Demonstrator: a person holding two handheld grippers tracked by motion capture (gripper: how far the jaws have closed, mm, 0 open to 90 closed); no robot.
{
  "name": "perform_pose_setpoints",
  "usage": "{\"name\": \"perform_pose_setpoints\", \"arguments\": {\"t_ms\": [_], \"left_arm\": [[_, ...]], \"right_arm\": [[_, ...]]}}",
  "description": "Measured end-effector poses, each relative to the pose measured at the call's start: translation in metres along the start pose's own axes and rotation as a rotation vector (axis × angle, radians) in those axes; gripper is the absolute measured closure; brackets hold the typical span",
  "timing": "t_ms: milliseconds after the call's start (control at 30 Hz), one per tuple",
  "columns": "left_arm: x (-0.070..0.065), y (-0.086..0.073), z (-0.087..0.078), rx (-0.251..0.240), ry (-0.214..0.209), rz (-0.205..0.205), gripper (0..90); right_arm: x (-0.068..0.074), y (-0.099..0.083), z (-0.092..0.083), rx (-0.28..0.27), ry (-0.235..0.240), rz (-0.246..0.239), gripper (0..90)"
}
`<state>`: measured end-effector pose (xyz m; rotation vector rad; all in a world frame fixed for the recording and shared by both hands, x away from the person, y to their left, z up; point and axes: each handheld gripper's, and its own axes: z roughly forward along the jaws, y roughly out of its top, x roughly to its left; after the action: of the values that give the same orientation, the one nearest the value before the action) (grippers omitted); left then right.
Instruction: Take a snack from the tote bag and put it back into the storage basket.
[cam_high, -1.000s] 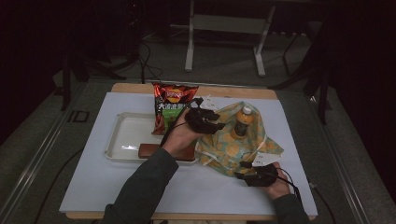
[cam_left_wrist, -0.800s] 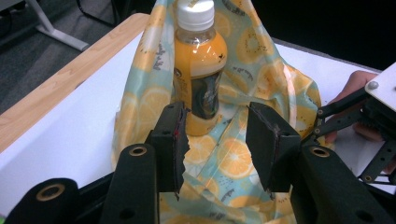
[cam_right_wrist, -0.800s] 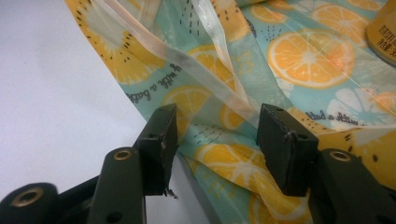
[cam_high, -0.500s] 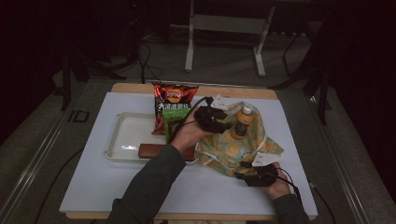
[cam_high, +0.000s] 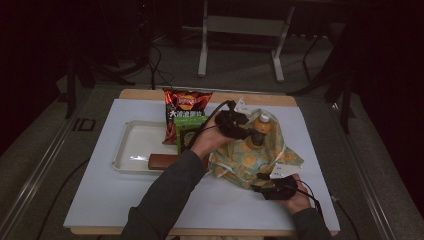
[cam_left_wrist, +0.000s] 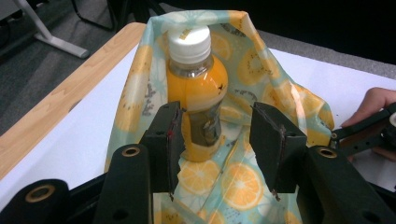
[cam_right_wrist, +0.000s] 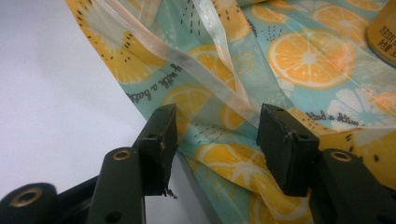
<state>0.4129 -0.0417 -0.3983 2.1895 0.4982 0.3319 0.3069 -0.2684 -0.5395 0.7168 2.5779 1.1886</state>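
Here, going from your left across the tabletop: a white tray lies at the left with a brown bar on its near rim, and a red chip bag stands just beyond it with a green packet in front.

Next comes your left tool, held above the middle of the tabletop. Its jaws stand wide and hold nothing. Straight ahead of them, framed in the gap, is the orange drink bottle: upright, white cap on top, long axis vertical, standing in the open mouth of the citrus-print bag. The bottle sits nearer the left jaw than the right, apparently just beyond the tips, so a straight push forward with a slight correction would likely put it between the pads. The bag's raised back wall stands behind the bottle, not in your way; loose folds below the jaws could snag.

Farthest right, your right tool rests low at the bag's near corner, jaws wide apart with the clear-edged rim of the bag lying between them, not pinched. The left hand is plainly the nearer one to the bottle.
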Motion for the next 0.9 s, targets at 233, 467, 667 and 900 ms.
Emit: {"name": "perform_pose_setpoints", "arguments": {"t_ms": [233, 467, 667, 900], "left_arm": [[0.004, 0.002, 0.014, 0.011, 0.007, -0.014, 49.8], [0.008, 0.003, 0.025, 0.011, 0.013, -0.024, 47.4], [0.008, 0.011, 0.034, 0.002, 0.003, -0.024, 46.1], [0.001, 0.027, 0.046, 0.020, 0.024, 0.012, 45.1]], "right_arm": [[0.000, 0.000, 0.000, 0.001, 0.000, -0.001, 46.9], [0.001, 0.000, 0.000, 0.002, 0.001, 0.001, 46.8], [0.001, 0.000, 0.000, 0.000, 0.002, 0.002, 46.6], [0.001, 0.000, 0.000, 0.002, -0.001, -0.001, 46.3]]}}
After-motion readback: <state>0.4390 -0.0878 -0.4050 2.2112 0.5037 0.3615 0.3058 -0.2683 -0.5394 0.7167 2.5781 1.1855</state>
